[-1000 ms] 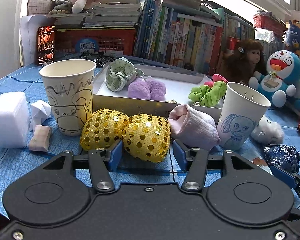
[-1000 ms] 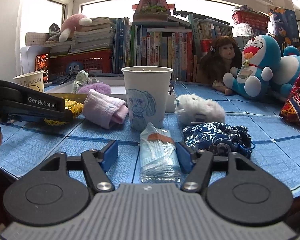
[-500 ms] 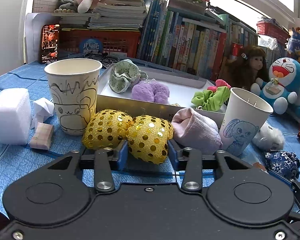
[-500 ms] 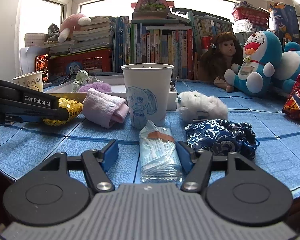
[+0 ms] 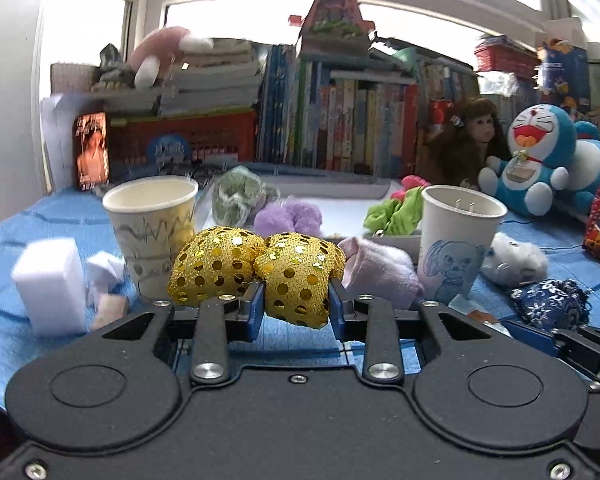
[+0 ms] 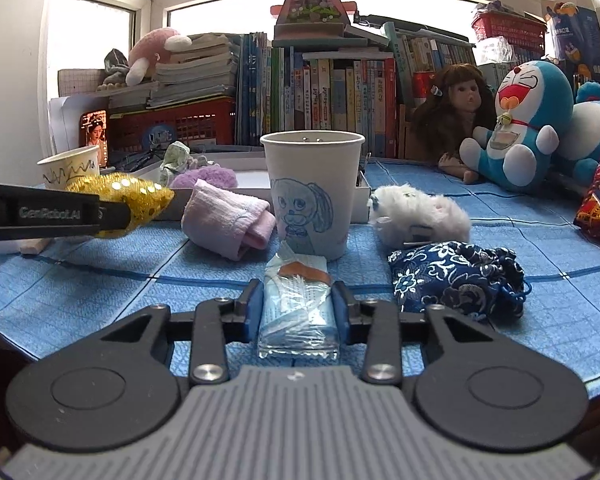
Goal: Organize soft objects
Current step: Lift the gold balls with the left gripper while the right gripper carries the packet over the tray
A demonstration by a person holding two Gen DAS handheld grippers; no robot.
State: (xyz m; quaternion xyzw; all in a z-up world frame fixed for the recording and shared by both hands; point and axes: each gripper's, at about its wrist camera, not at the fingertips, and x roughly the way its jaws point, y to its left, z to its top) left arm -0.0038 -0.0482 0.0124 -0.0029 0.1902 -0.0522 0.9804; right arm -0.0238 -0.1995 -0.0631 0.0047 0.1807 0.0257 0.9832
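My left gripper is shut on the right lobe of a gold sequin soft piece and holds it above the blue cloth; it also shows in the right wrist view. My right gripper is shut on a clear packet of blue face masks that lies on the cloth. A white tray behind holds green, purple and lime scrunchies. A pink folded cloth lies in front of the tray.
Two paper cups stand on the blue cloth. A white fluffy piece and a navy floral pouch lie to the right. A white foam block is at the left. Books, a doll and a Doraemon plush line the back.
My left gripper closed on the gold sequin piece and lifted it off the cloth. My right gripper closed on the mask packet.
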